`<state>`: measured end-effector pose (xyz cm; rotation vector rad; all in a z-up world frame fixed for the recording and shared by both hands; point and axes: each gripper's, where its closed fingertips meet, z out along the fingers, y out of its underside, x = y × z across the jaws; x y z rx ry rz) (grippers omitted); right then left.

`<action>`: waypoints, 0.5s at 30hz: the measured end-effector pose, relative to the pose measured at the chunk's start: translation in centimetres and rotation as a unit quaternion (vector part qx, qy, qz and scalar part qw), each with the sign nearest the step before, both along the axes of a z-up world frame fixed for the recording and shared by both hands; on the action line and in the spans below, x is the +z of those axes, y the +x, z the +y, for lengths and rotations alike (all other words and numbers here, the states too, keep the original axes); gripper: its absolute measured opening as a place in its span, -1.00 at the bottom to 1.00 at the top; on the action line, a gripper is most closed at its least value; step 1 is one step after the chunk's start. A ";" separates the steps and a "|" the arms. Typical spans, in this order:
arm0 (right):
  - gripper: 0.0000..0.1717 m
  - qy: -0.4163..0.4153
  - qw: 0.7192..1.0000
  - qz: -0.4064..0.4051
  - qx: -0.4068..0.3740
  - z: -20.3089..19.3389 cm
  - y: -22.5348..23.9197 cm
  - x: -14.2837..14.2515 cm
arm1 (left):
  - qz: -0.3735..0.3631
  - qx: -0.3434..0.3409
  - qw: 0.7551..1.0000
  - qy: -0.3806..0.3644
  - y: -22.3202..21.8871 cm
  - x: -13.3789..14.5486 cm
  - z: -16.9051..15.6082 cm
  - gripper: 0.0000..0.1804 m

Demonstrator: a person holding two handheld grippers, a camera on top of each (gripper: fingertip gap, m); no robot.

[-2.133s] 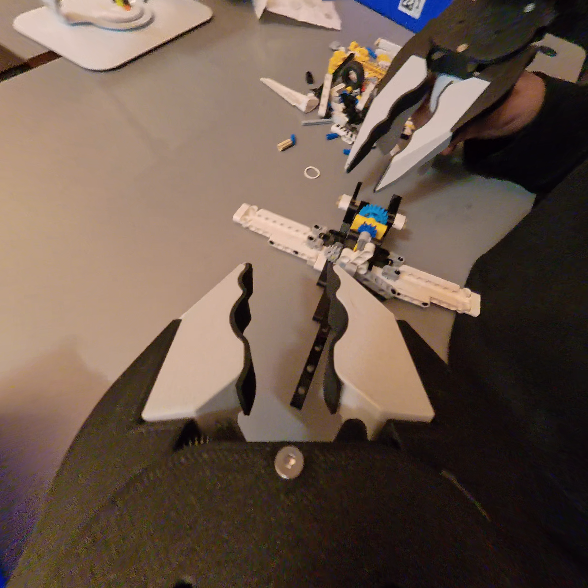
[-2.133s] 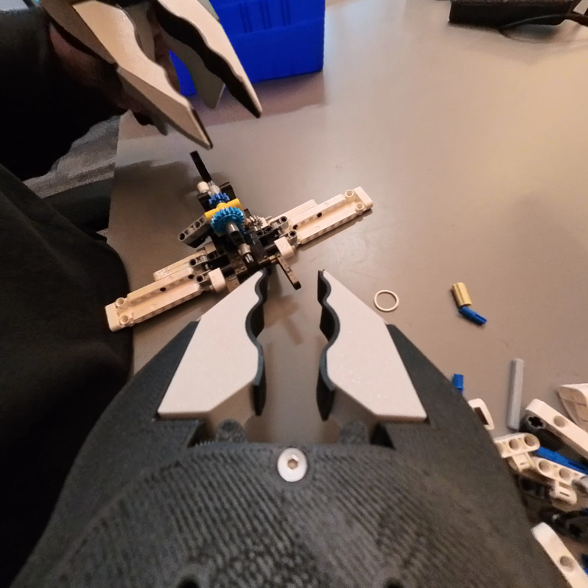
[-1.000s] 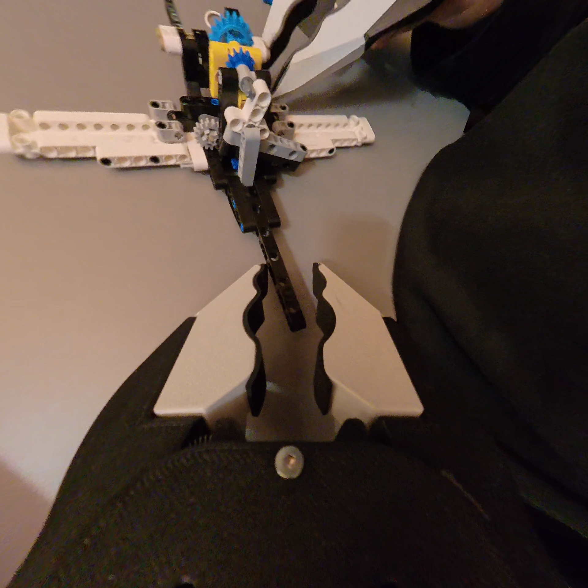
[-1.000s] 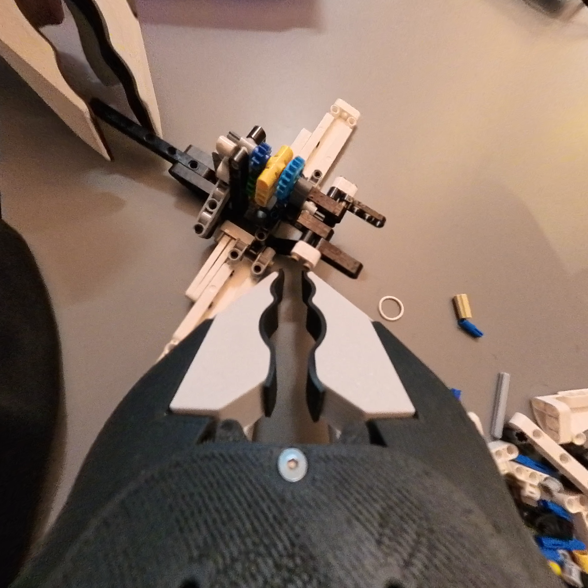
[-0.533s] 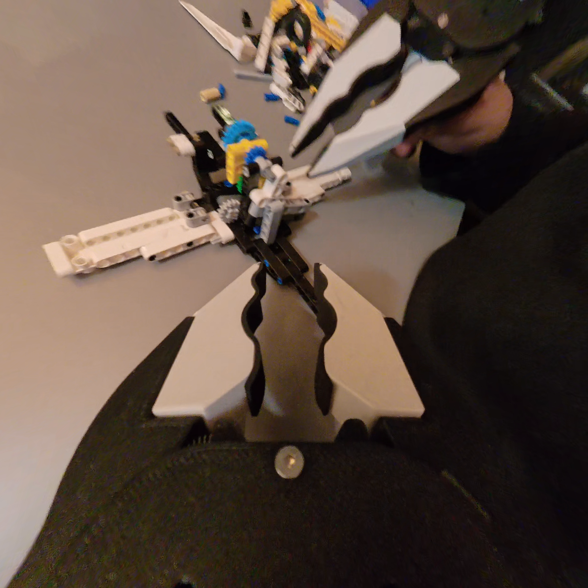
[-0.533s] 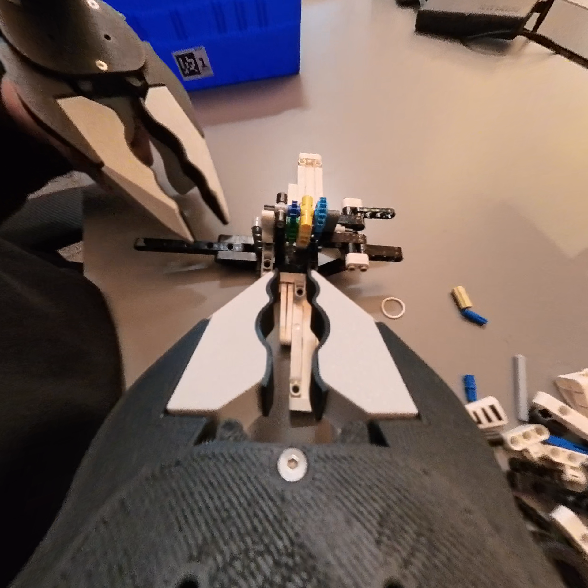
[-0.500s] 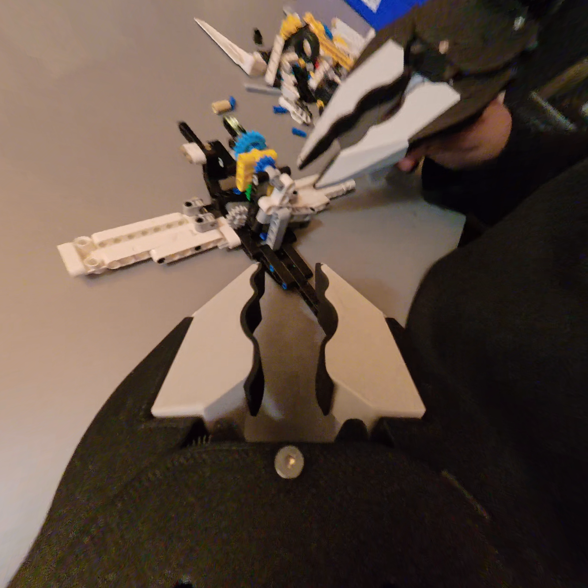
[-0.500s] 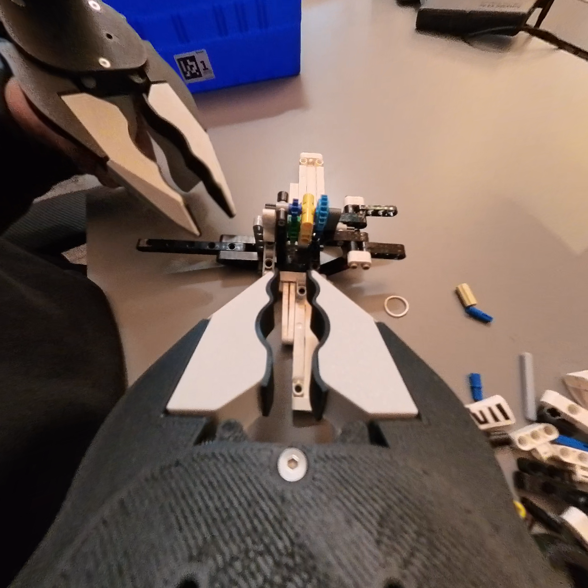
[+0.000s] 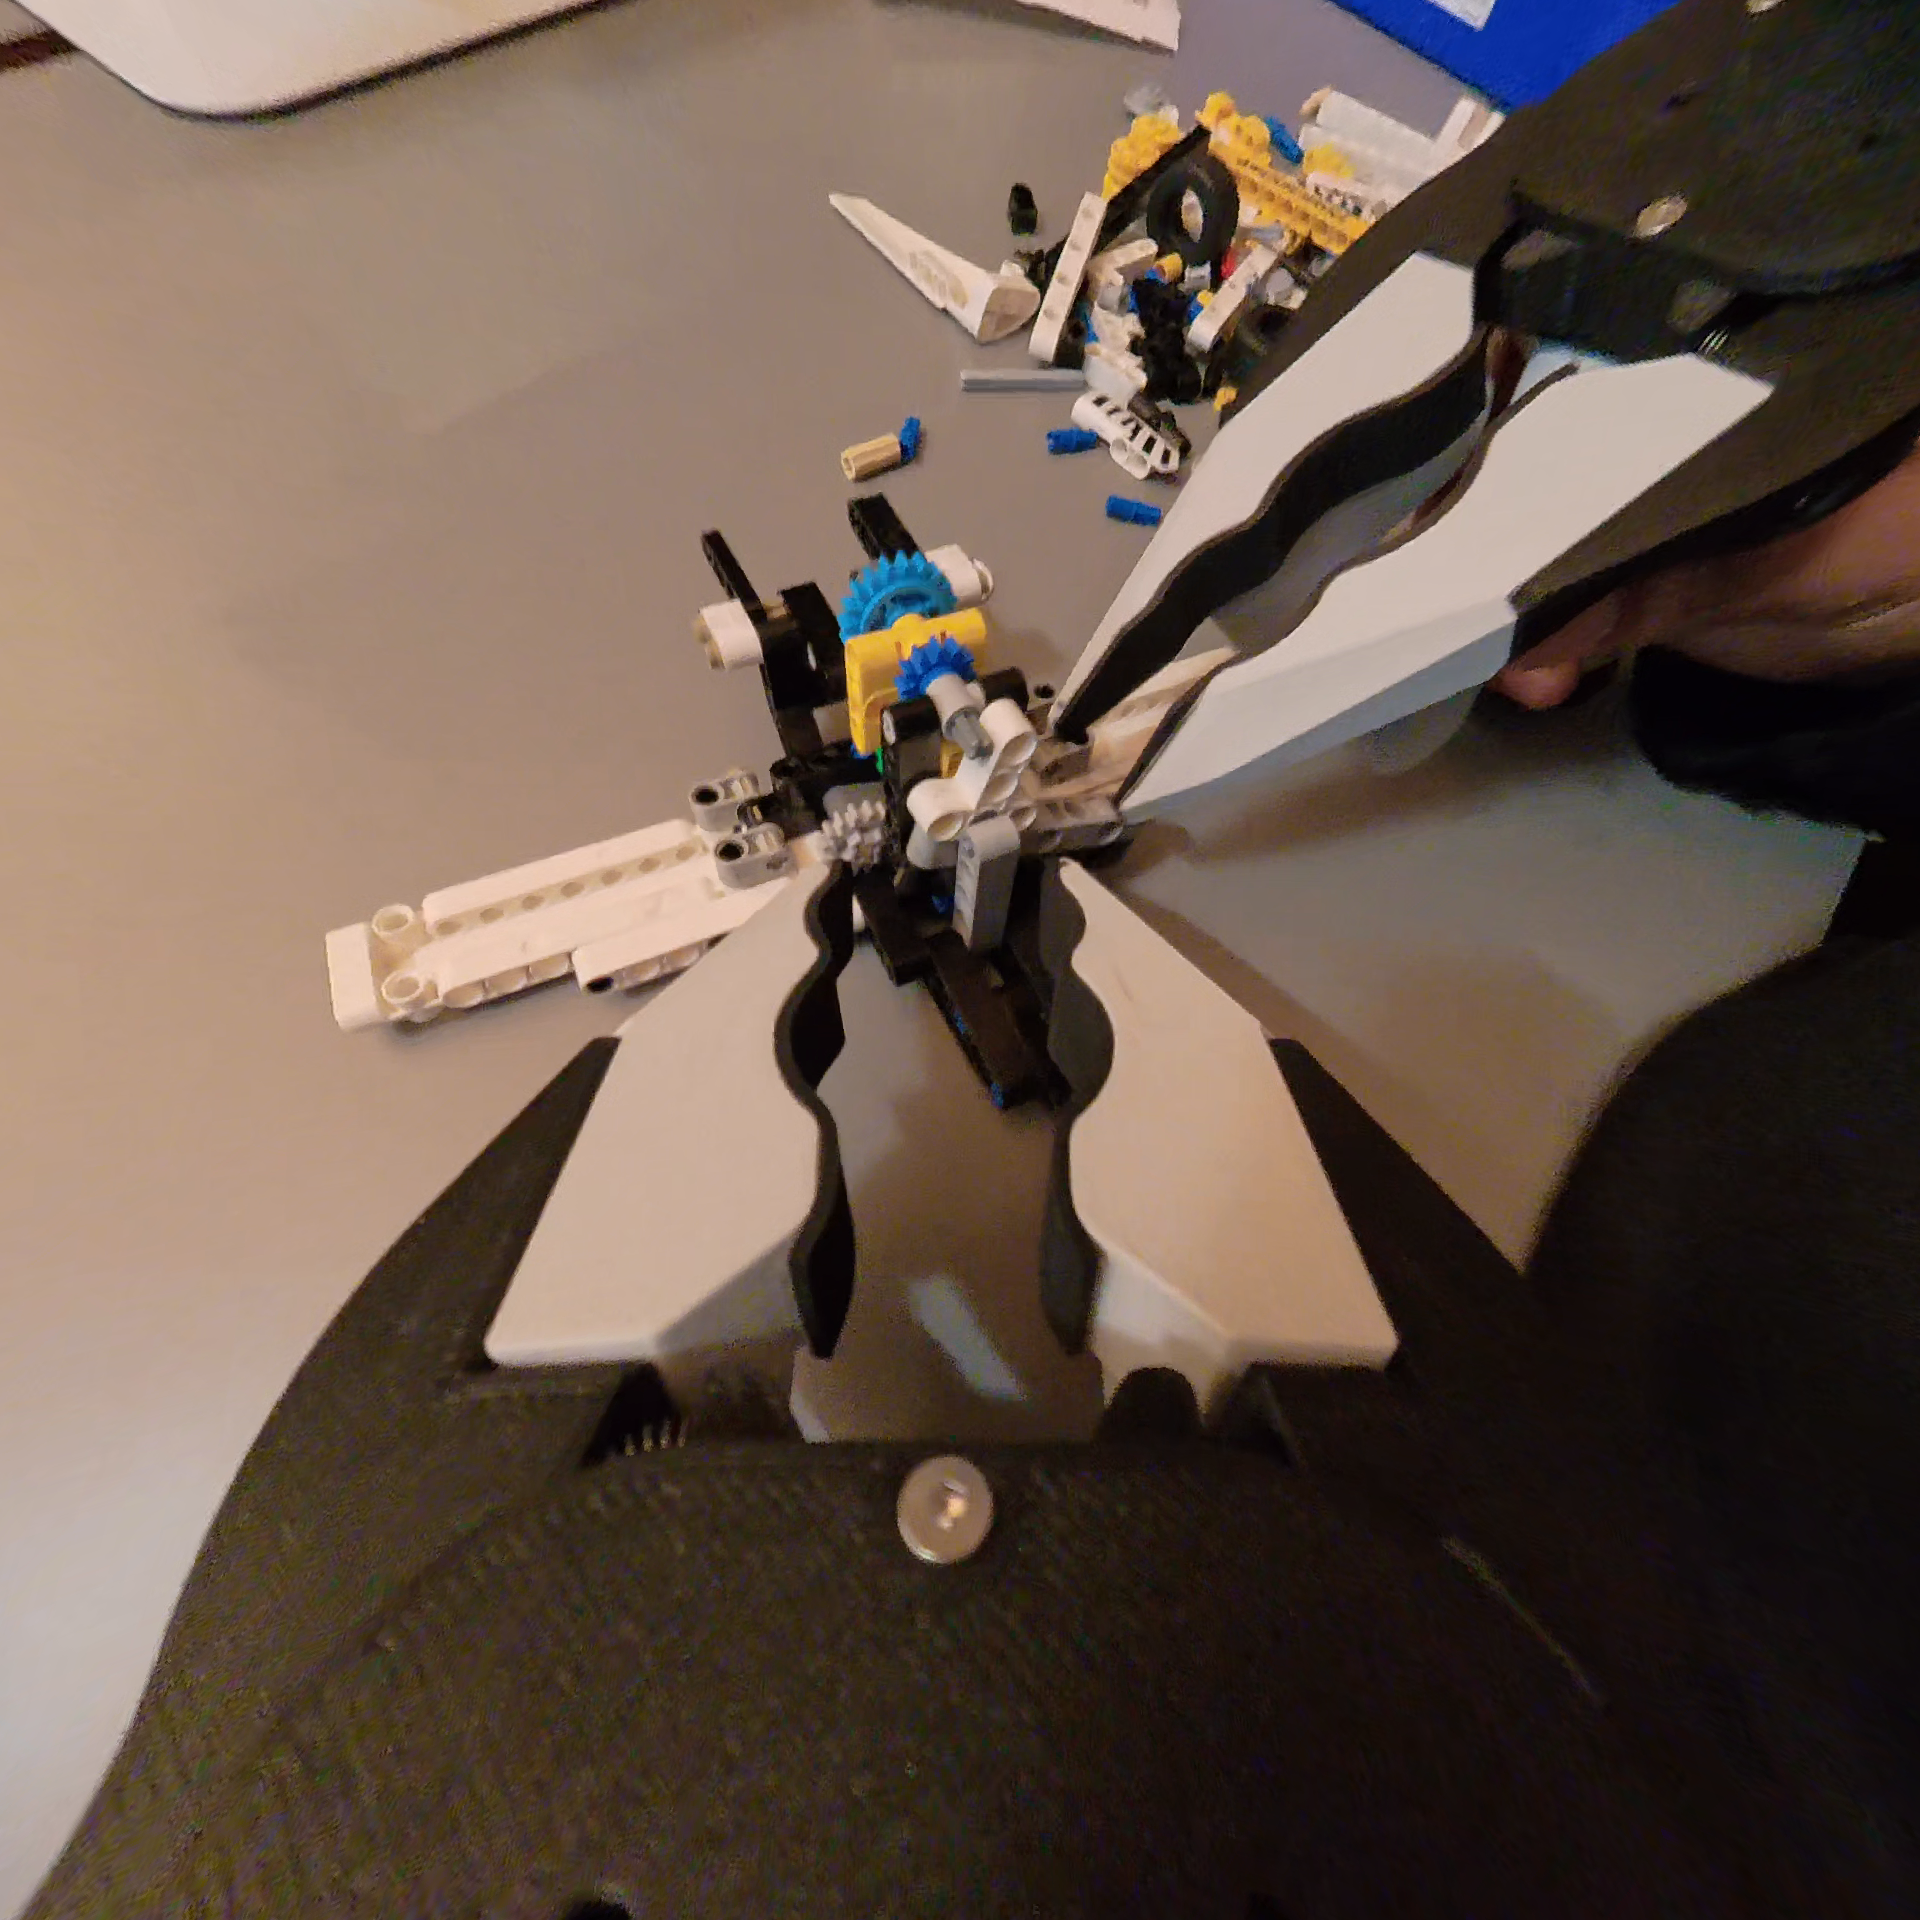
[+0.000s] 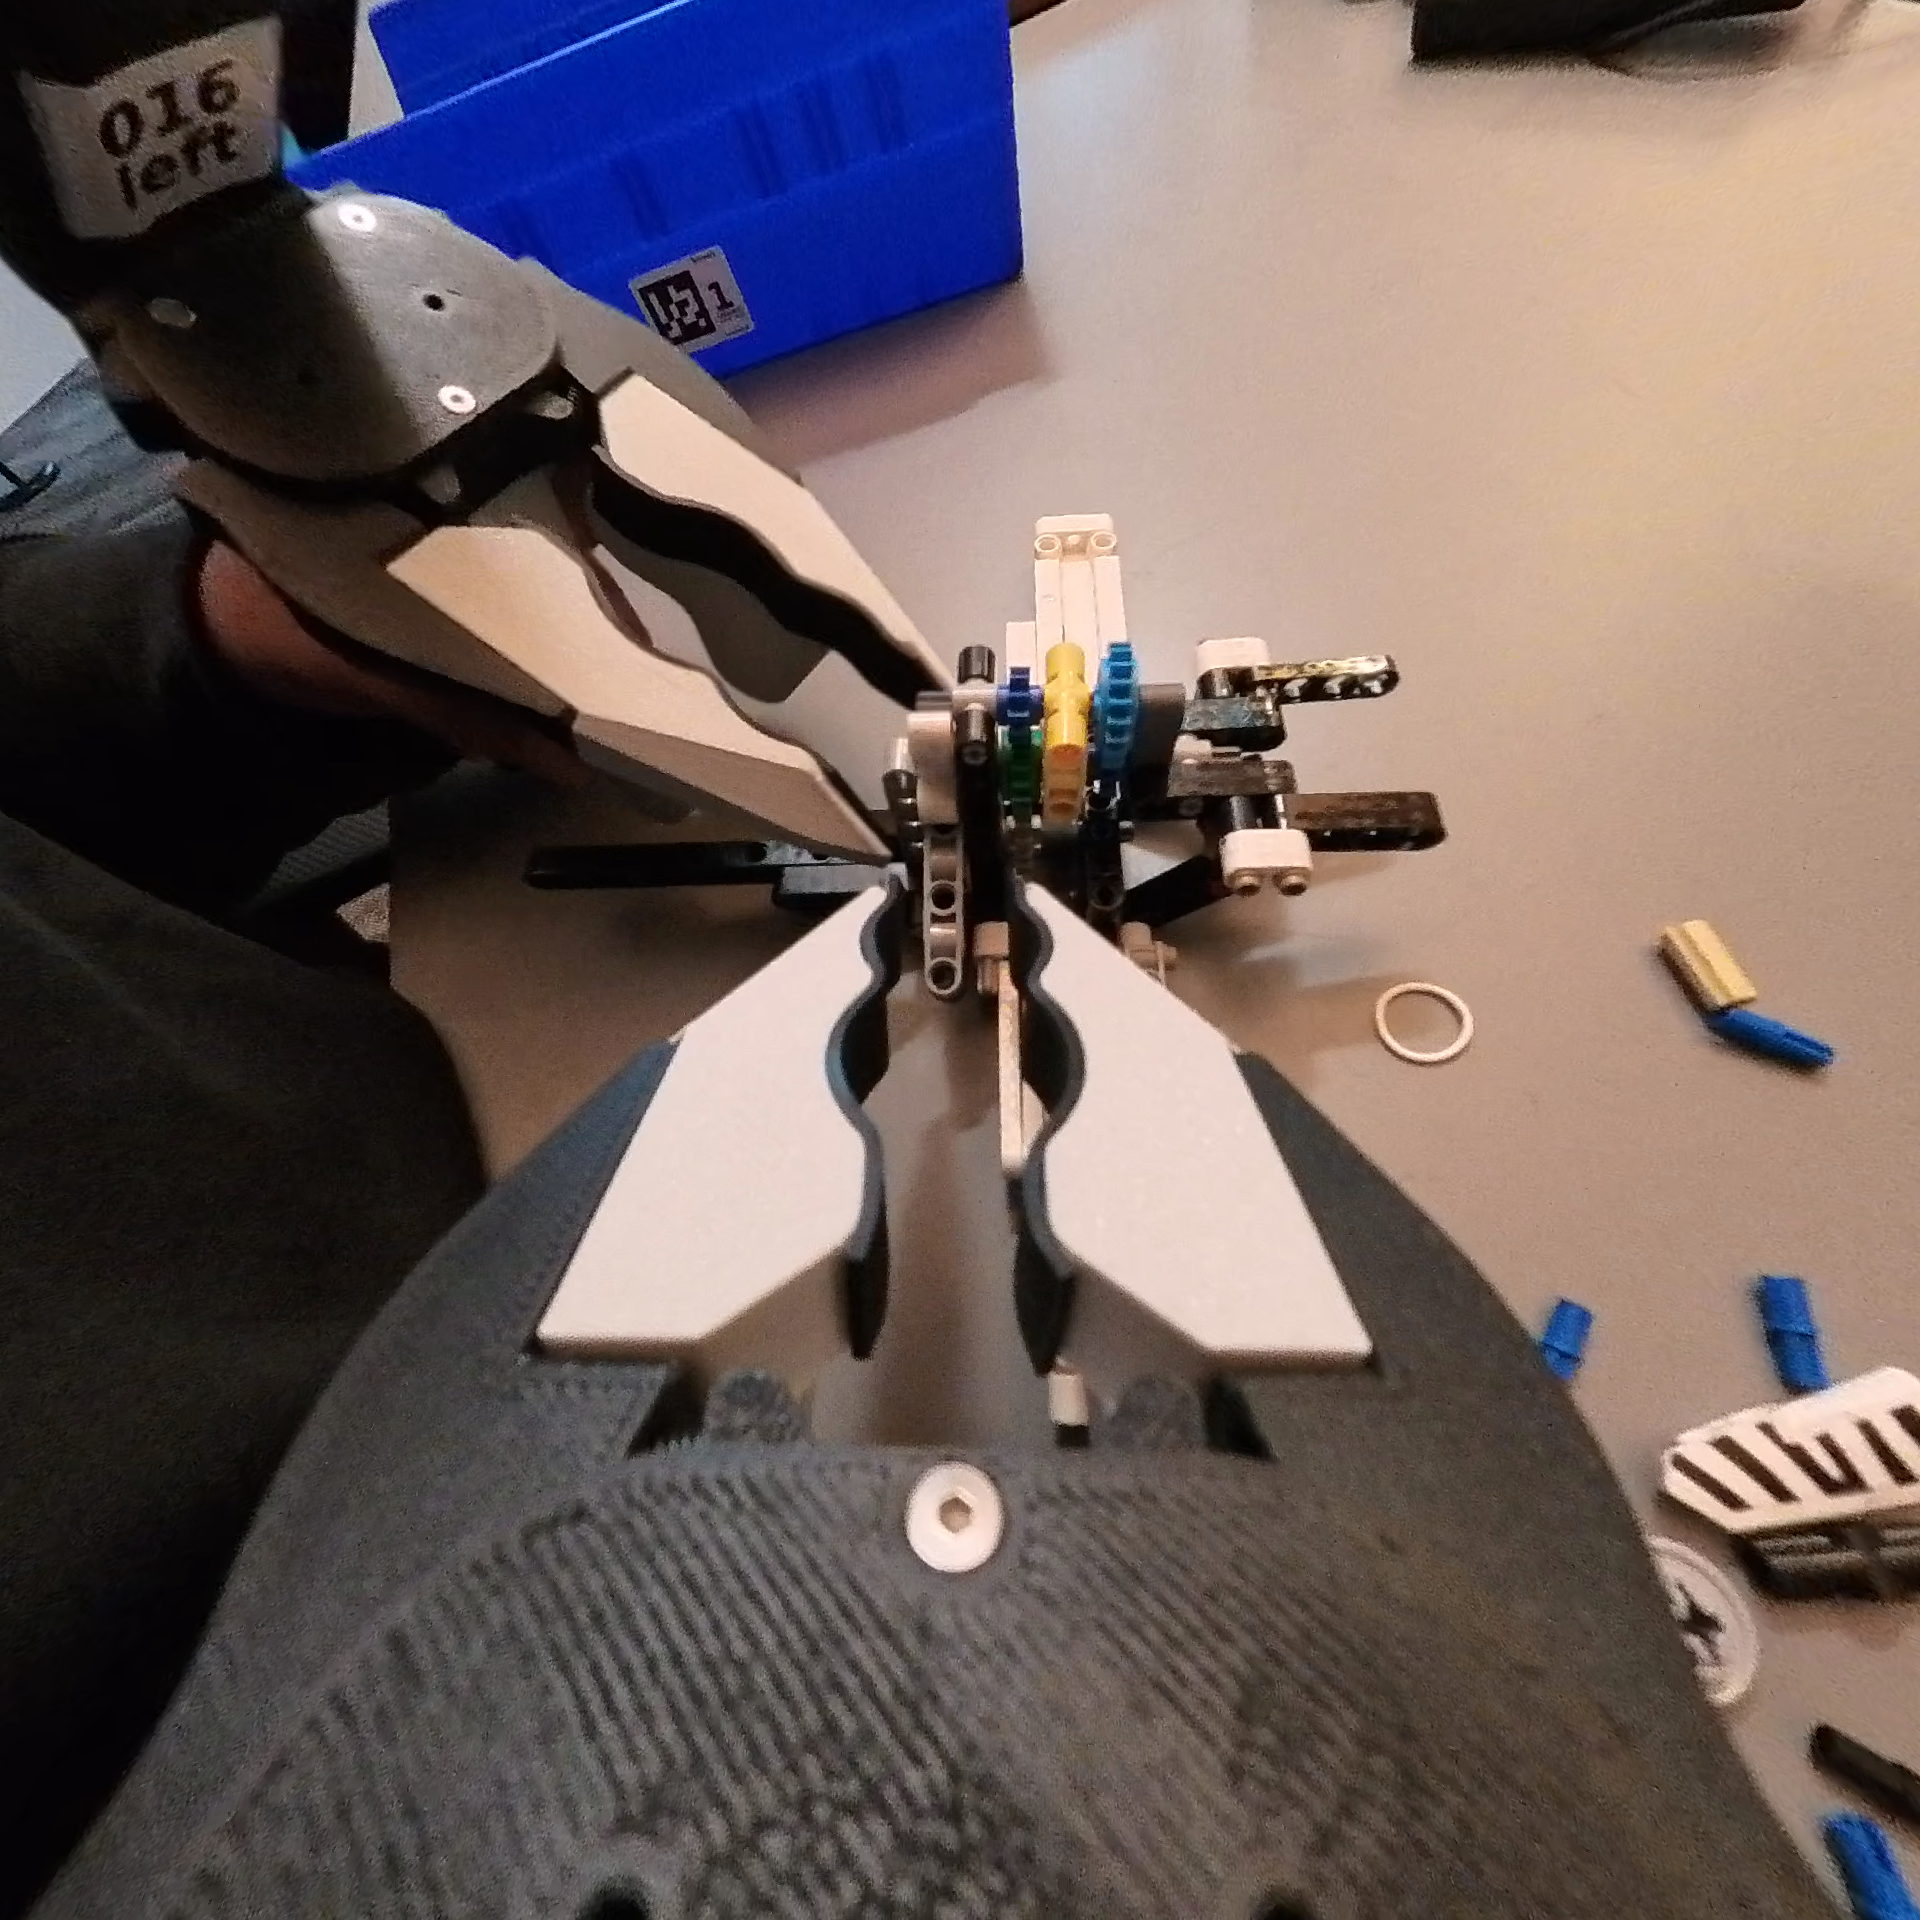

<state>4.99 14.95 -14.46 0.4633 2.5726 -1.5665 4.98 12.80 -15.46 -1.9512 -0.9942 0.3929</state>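
A brick model [image 9: 914,707] with blue gears, a yellow block and two white wings lies on the grey table [image 9: 312,416]. My left gripper [image 9: 940,894] is open astride the model's black tail beam [image 9: 987,997]. The beam lies beside the right pad, and a gap shows at the left pad. My right gripper [image 10: 958,894] is open astride the near white wing [image 10: 1013,1060]. The wing shows edge-on close to the right pad, and its fingertips flank a grey liftarm [image 10: 940,914]. In the left wrist view the right gripper [image 9: 1101,769] straddles that wing. The far wing [image 9: 540,925] rests on the table.
A pile of loose parts [image 9: 1174,260] lies behind the model. A blue bin [image 10: 727,177] stands at the back. A white ring [image 10: 1423,1023], a tan pin [image 10: 1704,966] and a striped white panel [image 10: 1808,1455] lie to the right. A dark sleeve [image 9: 1662,1143] borders the right side. My left and right fingertips are right by each other. The tan pin [image 10: 1704,966] is about 12 cm from my right fingertips. My left wrist view [image 9: 879,450] looks at it from another angle.
Both grippers have moved in onto the model. The left one slid forward along the black tail with its jaws a little wider. The right one opened slightly, and the wing now shows edge-on between its fingers.
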 end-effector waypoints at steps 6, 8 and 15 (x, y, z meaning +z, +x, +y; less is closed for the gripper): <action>-0.79 0.011 1.000 -0.003 0.001 -0.1 0.0 -0.4 | 0.020 0.005 1.000 0.019 -0.4 0.8 0.8 -0.65; -0.79 0.015 1.000 -0.003 0.000 -0.2 0.0 -0.5 | 0.028 0.013 0.999 0.023 -0.6 1.1 0.7 -0.68; -0.80 0.035 0.999 0.008 0.000 -0.3 0.0 -1.1 | -0.018 -0.001 0.999 0.034 -0.4 0.2 1.0 -0.63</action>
